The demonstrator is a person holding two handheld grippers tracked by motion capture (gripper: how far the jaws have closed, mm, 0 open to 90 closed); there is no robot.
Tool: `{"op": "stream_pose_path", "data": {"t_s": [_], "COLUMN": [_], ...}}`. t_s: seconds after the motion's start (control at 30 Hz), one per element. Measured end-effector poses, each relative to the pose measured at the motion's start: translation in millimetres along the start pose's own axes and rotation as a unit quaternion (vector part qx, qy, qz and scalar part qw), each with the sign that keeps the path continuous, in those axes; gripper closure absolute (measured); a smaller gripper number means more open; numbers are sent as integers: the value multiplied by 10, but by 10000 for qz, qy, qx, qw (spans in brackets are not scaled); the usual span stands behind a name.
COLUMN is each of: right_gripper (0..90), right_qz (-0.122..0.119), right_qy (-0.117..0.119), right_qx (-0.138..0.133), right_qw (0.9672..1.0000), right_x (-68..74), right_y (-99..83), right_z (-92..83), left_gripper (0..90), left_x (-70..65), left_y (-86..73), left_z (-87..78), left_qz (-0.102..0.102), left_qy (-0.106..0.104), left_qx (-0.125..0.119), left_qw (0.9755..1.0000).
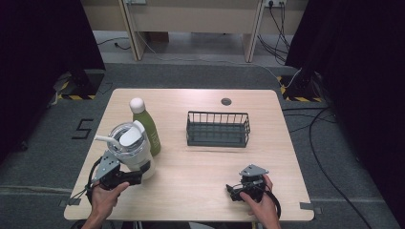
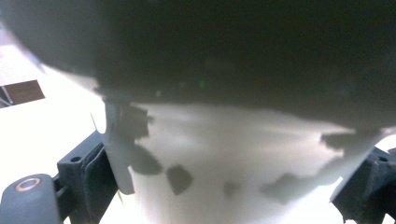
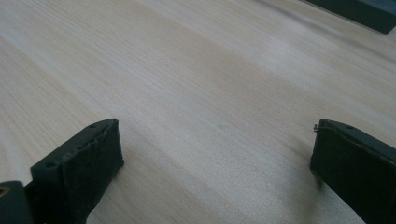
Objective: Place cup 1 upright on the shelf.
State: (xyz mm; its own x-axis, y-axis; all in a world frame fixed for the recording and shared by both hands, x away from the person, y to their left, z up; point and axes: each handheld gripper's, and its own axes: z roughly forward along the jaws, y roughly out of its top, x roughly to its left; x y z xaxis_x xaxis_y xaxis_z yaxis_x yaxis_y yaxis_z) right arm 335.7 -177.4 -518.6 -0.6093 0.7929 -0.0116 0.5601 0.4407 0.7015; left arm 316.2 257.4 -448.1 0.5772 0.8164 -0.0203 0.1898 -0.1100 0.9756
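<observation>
1. At the table's (image 1: 200, 167) near left corner, the left gripper (image 1: 136, 177) clasps the base of a white tumbler (image 1: 131, 148); its jaws flank the cup wall (image 2: 233, 168).
2. The tumbler, lidded with a straw (image 1: 106, 140), stands just in front of a green bottle (image 1: 145, 125).
3. Near right, the right gripper (image 1: 231, 191) rests low over bare wood, jaws spread apart and holding nothing.
4. A dark wire basket (image 1: 218, 129) sits beyond, at centre.

A green bottle (image 1: 145, 125) with a white cap stands upright on the left of the wooden table (image 1: 200, 186), well apart from a dark wire basket (image 1: 218, 129) toward the middle.
</observation>
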Motion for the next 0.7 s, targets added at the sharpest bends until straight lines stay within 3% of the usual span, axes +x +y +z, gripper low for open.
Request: {"op": "stream_pose_path", "data": {"t_s": [0.7], "right_gripper": [24], "right_qz": [-23], "right_qy": [7], "right_qx": [-10], "right_qw": [10000], "right_x": [-1], "right_y": [0], "right_z": [1], "left_gripper": [100], "left_x": [-266], "left_y": [341], "left_z": [405], "left_qz": [240], "left_qy": [-497], "left_qx": [7], "left_qw": [9985]}}
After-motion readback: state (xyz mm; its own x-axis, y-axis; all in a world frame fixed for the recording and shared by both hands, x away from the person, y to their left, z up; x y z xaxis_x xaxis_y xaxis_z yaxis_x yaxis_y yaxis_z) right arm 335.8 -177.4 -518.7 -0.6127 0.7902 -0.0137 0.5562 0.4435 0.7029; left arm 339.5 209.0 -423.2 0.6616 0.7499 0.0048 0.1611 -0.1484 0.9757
